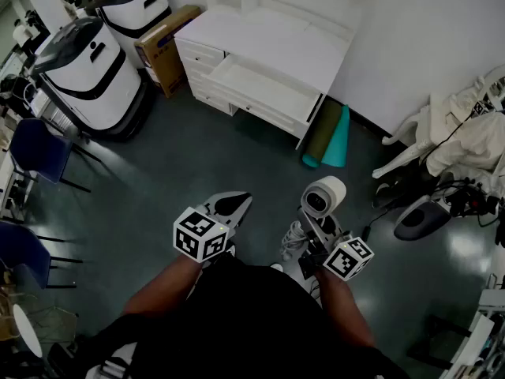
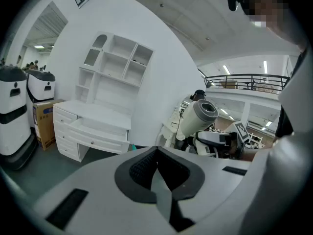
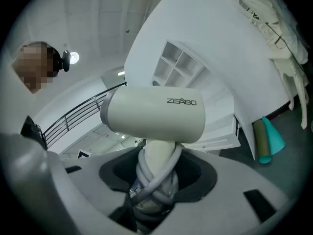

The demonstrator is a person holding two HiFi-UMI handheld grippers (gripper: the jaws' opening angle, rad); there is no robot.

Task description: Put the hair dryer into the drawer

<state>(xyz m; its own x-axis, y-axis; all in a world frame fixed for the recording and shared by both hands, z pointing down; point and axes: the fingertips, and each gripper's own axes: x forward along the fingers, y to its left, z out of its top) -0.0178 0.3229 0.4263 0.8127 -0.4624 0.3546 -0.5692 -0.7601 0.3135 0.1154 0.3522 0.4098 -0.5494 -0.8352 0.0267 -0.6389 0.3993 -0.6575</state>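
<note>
A cream hair dryer (image 1: pixel 322 196) stands upright in my right gripper (image 1: pixel 316 229), in front of my body. In the right gripper view the jaws are shut on the hair dryer's handle (image 3: pixel 155 156), which has a grey cord wound round it; the barrel (image 3: pixel 156 114) lies above them. My left gripper (image 1: pixel 235 205) is beside it on the left, its jaws shut together with nothing between them (image 2: pixel 157 151). Across the floor stands a white dresser (image 1: pixel 276 42) with its wide top drawer (image 1: pixel 260 85) pulled open. The left gripper view shows that drawer (image 2: pixel 98 130) and the hair dryer (image 2: pixel 200 114).
Two white-and-black machines (image 1: pixel 87 69) and a cardboard box (image 1: pixel 166 42) stand left of the dresser. Rolled green and teal mats (image 1: pixel 331 136) lean at its right end. Blue chairs (image 1: pixel 31 148) line the left; a white chair with cloth (image 1: pixel 465 125) and cables sit right.
</note>
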